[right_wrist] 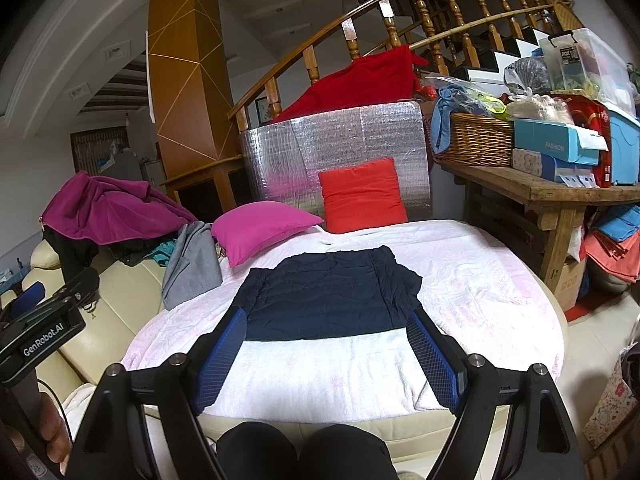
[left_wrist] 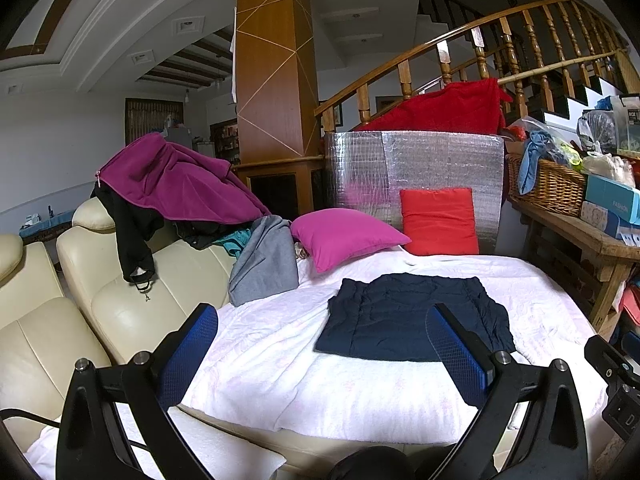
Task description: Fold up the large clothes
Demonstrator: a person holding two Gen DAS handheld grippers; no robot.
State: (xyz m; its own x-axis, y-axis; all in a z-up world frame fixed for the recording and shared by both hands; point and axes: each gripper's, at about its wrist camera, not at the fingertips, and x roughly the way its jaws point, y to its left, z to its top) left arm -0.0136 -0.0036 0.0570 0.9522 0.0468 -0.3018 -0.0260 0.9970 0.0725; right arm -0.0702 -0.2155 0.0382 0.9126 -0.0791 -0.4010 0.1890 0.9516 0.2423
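I'm holding both hand-held grippers, left (left_wrist: 320, 344) and right (right_wrist: 326, 344), wide apart and gripping nothing, blue textured pads hovering short of the garment (right_wrist: 328, 294): navy, soft, wrinkled, folded roughly rectangular, lying flat on the white quilted bed (right_wrist: 480, 280).

Magenta cushion (right_wrist: 262, 230), red cushion (right_wrist: 362, 194) (against foil panel (right_wrist: 340, 136)), wicker basket (right_wrist: 476, 140)

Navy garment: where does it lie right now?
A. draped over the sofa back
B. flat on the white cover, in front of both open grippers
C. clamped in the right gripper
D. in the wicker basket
B: the navy garment lies spread on the white cover, with the right gripper and left gripper open and short of it, holding nothing.
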